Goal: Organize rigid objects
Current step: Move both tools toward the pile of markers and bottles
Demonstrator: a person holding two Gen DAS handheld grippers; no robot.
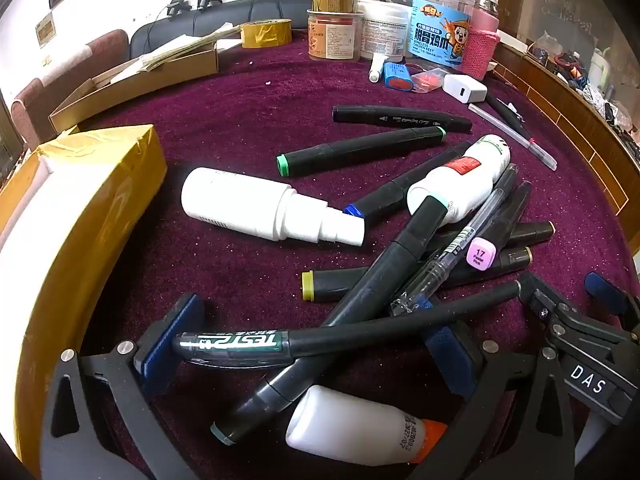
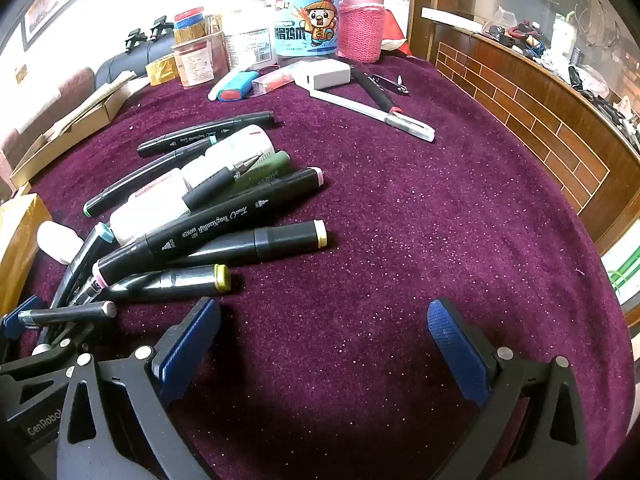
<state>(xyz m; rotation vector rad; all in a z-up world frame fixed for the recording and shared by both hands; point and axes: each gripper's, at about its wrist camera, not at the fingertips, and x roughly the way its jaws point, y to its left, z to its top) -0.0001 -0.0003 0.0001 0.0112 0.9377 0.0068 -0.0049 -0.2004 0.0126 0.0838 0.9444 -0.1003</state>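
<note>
Both jaws stood fully open and held nothing. The left gripper (image 1: 312, 344) straddled a slim matte-black gel pen with a clear printed cap (image 1: 320, 338), atop the heap of black plastic markers (image 1: 400, 248) near the near edge of the purple velvet tabletop (image 2: 400, 240). Closing squarely across the barrel would likely stop the smooth round pen rolling. The right gripper (image 2: 324, 344) hung over bare cloth.

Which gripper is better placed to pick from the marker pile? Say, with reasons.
Left. The left gripper hangs open right over the marker pile, with a black pen lying between its fingers. The right gripper is open too, but over bare purple cloth beside the pile.
</note>
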